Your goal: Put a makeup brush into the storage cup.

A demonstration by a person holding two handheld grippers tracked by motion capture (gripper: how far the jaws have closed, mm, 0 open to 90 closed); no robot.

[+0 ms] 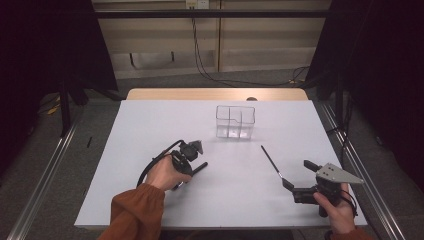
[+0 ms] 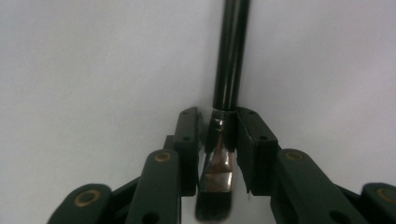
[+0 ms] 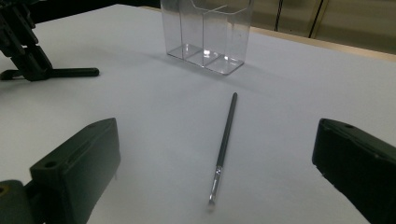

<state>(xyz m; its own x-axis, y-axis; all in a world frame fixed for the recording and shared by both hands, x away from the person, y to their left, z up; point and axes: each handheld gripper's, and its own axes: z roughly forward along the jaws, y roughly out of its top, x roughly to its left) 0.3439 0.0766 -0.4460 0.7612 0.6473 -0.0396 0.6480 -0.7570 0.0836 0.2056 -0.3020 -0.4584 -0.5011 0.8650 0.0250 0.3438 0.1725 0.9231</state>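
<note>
My left gripper (image 1: 189, 165) rests low on the white table (image 1: 150, 125), left of centre. It is shut on a flat black brush (image 2: 229, 70), with the jaws clamped on the metal ferrule. The brush's handle (image 1: 201, 167) sticks out to the right. Across the table my right gripper (image 1: 297, 173) is open, near the front right corner. A thin dark brush (image 1: 271, 161) lies flat just beyond its jaws. In the right gripper view, this thin brush (image 3: 229, 116) runs away between the wide-open jaws of that gripper (image 3: 215, 140), bristle end nearest.
A clear plastic organizer (image 1: 235, 121) with divided compartments stands upright at the table's far middle, and it appears empty in the right gripper view (image 3: 205, 32). The left gripper (image 3: 23, 51) is at that view's upper left. Metal rails run along both table sides.
</note>
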